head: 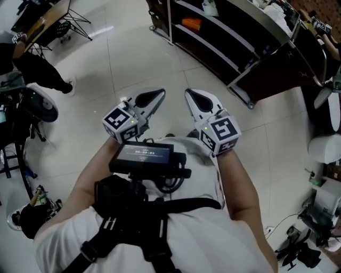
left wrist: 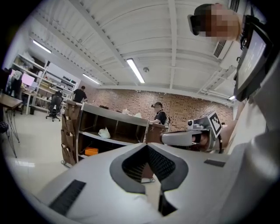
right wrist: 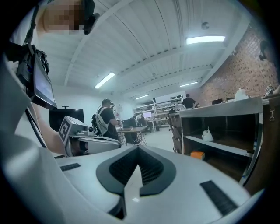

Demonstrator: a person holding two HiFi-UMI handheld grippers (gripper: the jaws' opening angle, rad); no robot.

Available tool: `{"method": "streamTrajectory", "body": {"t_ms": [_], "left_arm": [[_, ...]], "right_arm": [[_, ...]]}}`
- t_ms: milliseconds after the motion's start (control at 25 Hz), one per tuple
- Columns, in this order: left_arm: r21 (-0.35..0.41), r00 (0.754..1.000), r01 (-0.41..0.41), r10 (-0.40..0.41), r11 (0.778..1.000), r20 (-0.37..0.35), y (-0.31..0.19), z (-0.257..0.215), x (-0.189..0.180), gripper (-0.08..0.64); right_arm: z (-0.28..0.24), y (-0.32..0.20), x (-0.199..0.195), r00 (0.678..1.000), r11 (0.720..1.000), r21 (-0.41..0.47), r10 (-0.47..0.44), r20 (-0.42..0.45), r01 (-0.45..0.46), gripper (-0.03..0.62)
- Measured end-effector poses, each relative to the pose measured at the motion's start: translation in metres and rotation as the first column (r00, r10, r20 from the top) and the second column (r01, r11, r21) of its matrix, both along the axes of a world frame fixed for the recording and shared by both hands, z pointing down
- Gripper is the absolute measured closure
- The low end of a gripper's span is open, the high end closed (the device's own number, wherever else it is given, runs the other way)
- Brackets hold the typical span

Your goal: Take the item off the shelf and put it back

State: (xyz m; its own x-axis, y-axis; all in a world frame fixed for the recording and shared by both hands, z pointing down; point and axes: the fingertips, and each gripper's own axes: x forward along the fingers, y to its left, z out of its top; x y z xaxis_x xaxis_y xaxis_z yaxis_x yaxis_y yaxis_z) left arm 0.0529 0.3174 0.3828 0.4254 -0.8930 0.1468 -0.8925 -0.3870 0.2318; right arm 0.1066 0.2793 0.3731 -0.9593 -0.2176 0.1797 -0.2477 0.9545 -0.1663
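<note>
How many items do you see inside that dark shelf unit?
2: a white crumpled item on the middle shelf, a small orange box on the shelf below. More may sit hidden further along.

My left gripper [head: 153,99] and right gripper [head: 196,99] look smooth, matt white plastic; pads [left wrist: 162,164] ribbed black. Floor [head: 133,58] glossy tile. Shelf [left wrist: 109,116] dark wood, metal-framed.

Shelf [head: 256,16] runs off the head view's top. Its white item [left wrist: 104,133] and orange item [left wrist: 91,151] are too tiny to ID.
</note>
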Motion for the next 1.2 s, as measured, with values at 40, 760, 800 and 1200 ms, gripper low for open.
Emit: {"method": "streamTrajectory", "body": {"t_ms": [40,760,800,1200], "left_arm": [[0.001,1.000,0.009,-0.009,1.000,-0.002,0.002,0.001,-0.005,0.558],[-0.029,0.989,0.144,-0.144,0.989,-0.011,-0.041,0.015,-0.089,0.558],[-0.035,0.988,0.154,-0.155,0.987,-0.008,-0.046,0.015,-0.094,0.558],[-0.070,0.979,0.204,-0.204,0.976,0.014,-0.111,0.011,-0.139,0.558]], "right_arm": [[0.001,0.001,-0.002,1.000,1.000,0.000,-0.002,-0.006,0.002,0.584],[0.031,-0.057,-0.088,0.992,0.990,-0.070,-0.127,-0.012,0.126,0.584],[0.032,-0.063,-0.095,0.990,0.988,-0.077,-0.138,-0.010,0.137,0.584],[0.035,-0.134,-0.139,0.983,0.975,-0.127,-0.184,0.001,0.183,0.584]]}}
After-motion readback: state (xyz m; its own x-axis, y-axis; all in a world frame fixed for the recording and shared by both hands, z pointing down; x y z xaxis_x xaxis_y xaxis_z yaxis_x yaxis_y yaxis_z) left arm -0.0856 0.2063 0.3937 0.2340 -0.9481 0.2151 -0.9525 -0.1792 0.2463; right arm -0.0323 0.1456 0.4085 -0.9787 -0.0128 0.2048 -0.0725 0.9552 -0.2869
